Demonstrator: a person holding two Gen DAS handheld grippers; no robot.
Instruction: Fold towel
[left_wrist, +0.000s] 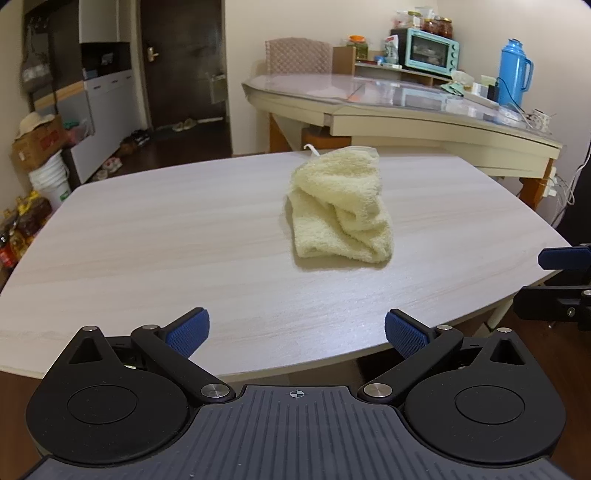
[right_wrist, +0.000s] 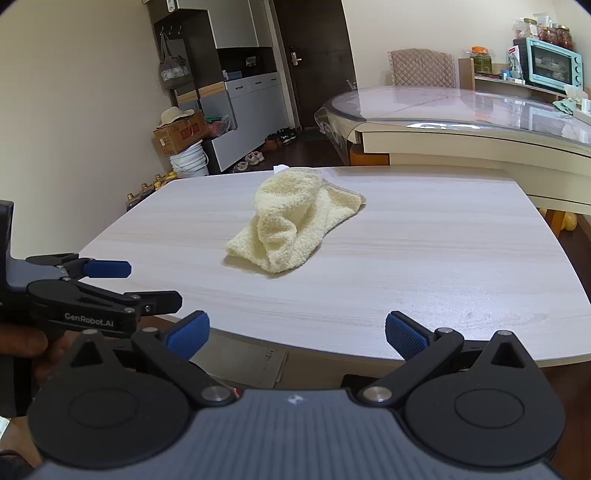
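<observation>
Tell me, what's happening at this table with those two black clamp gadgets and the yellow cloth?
A person is holding a two-finger gripper in each hand and is about to fold a towel. The pale yellow towel lies crumpled in a heap near the middle of the wooden table. Neither tool touches it yet: the left gripper and the right gripper both hover near the table's front edge, jaws wide open and holding nothing.

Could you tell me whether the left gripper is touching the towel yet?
Apart. The left wrist view shows bare table between the open left gripper and the crumpled towel.
</observation>
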